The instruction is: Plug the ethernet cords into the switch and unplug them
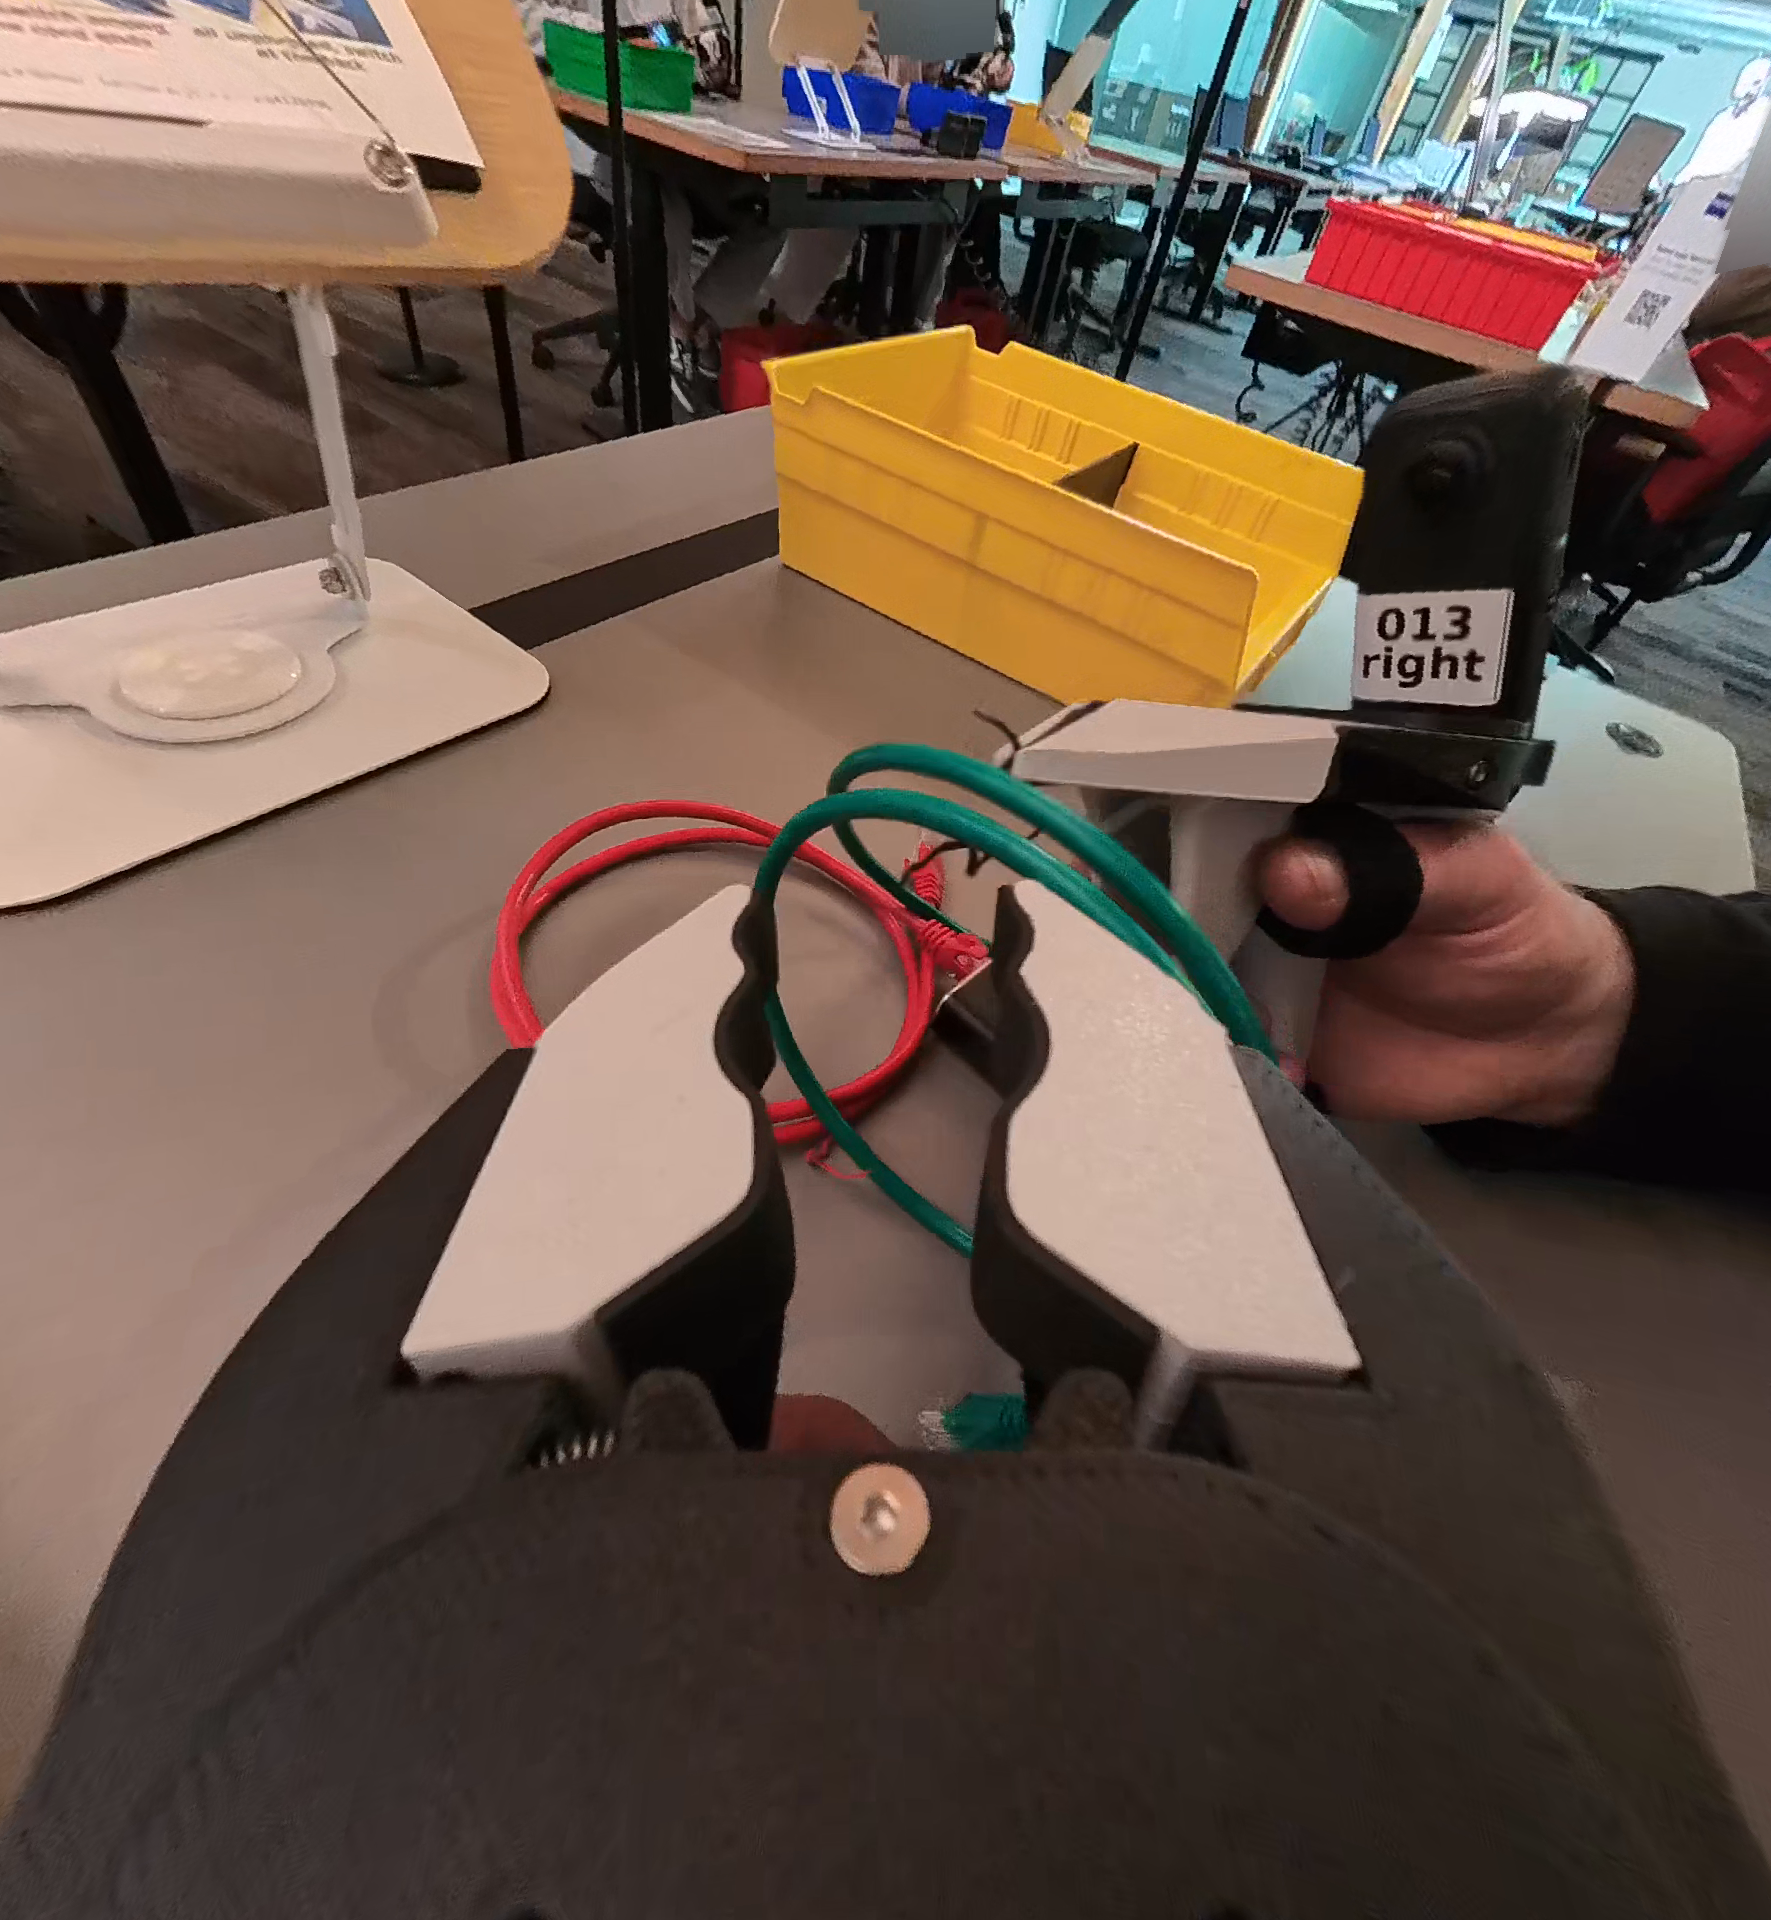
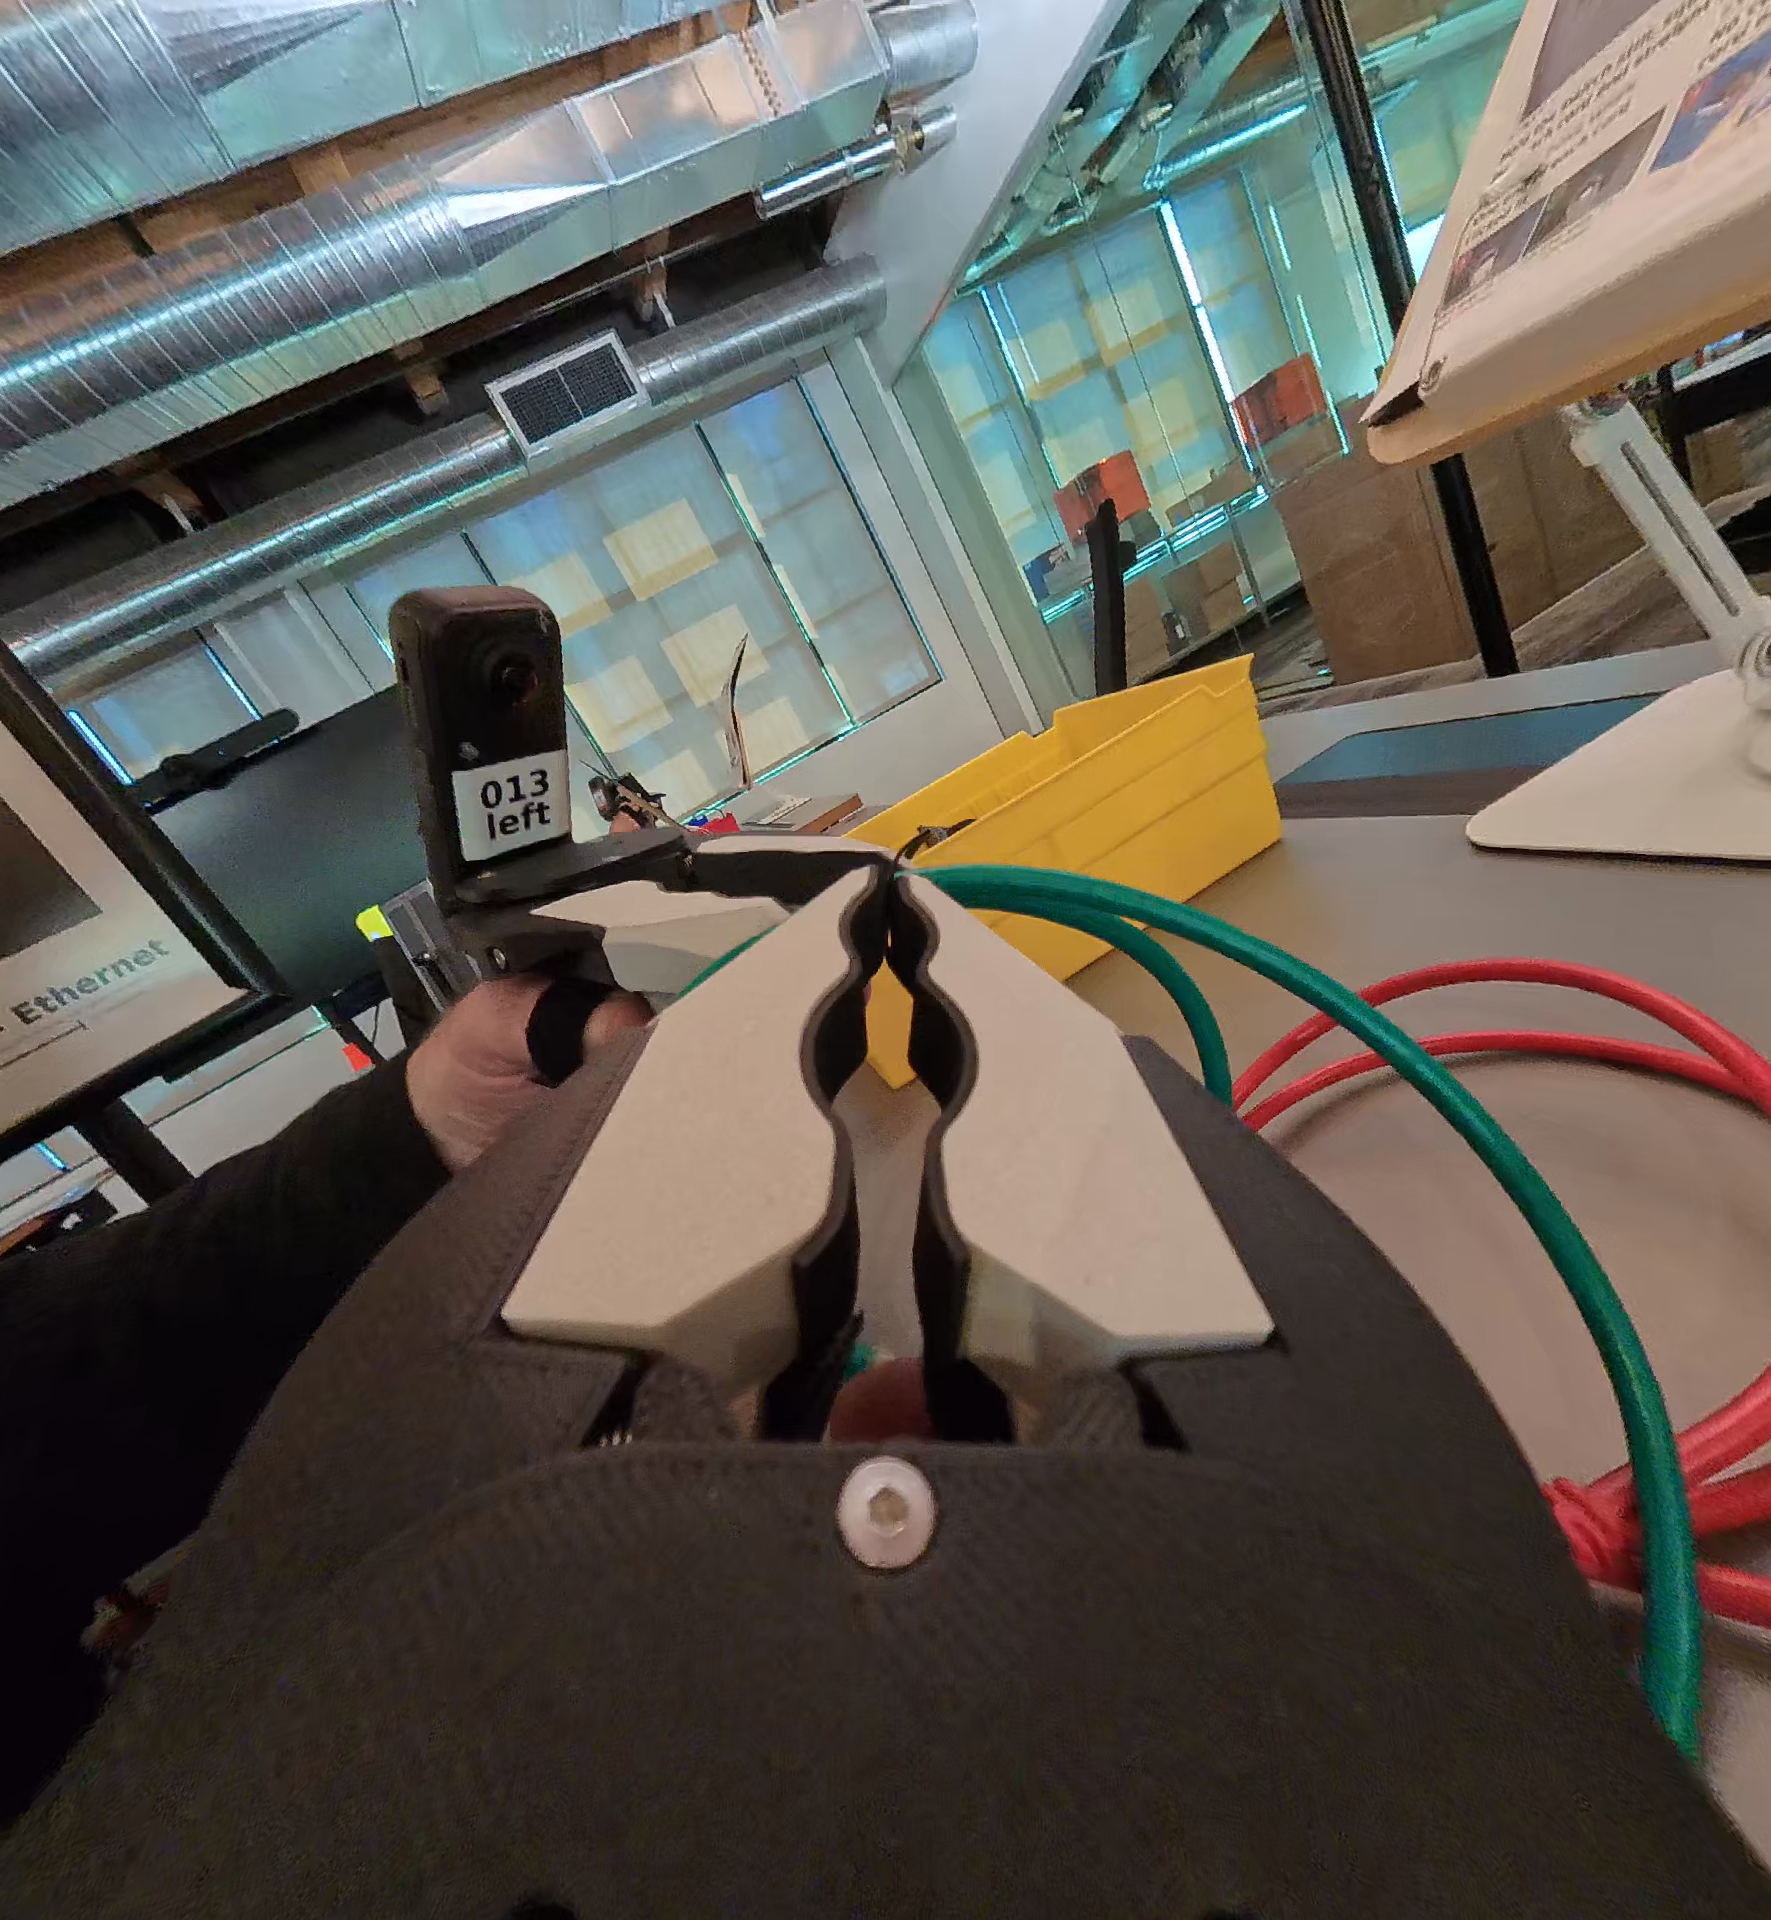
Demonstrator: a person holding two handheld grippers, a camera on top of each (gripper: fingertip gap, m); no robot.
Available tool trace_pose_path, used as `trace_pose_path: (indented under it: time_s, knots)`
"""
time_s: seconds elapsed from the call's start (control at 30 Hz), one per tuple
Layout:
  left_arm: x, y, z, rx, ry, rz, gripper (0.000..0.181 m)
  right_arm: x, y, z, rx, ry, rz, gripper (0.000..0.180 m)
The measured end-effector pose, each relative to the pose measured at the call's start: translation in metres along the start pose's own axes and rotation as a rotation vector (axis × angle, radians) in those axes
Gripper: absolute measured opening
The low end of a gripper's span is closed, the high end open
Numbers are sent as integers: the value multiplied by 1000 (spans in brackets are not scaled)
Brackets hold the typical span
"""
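Observation:
A green ethernet cord [image 1: 964,810] arches up off the grey table [image 1: 237,1039]. A red ethernet cord [image 1: 548,914] lies coiled there, its red plugs [image 1: 948,945] by the coil's right side. My left gripper [image 1: 879,914] is open over the coil, and a stretch of green cord passes between its fingers untouched. My right gripper [image 2: 886,883] is shut on the green cord [image 2: 1483,1122], which comes out at its tips. The right gripper also shows in the left wrist view [image 1: 1026,764], and the left one in the right wrist view [image 2: 756,873]. No switch is in view.
A yellow bin [image 1: 1016,540] stands at the back of the table and also shows in the right wrist view [image 2: 1120,821]. A white stand base [image 1: 237,727] with a tilted placard is at the left. A hand in a dark sleeve [image 1: 1463,987] holds the right gripper. My left gripper's tips are some 30 cm from the white stand base [image 1: 237,727].

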State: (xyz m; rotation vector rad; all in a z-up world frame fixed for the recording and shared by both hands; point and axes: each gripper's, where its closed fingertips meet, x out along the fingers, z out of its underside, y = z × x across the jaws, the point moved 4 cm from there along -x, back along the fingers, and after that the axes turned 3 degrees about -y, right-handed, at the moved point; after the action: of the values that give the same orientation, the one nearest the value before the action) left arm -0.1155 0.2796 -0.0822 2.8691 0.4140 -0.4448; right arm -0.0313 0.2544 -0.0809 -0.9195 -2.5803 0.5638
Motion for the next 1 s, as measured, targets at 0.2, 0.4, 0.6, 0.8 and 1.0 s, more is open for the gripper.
trace_pose_path:
  time_s: [0.2, 0.4, 0.6, 0.8, 1.0]
  knots:
    - [7, 8, 0, 11, -21, 19, 28, 0, 0, -1, -20, 10, -2, 0]
    - [6, 7, -1, -7, -15, 21, 30, 0, -6, -3, -39, 10, -35, 0]
    - [5, 11, -4, -29, 13, 64, 30, 1, -11, -3, -72, 5, -43, 0]
    - [3, 16, -8, 22, 18, 62, 22, 1, -15, -4, -118, -27, -54, 0]
    - [3, 19, -9, 105, 1, 40, 12, 4, -22, -4, -197, -84, -68, 0]
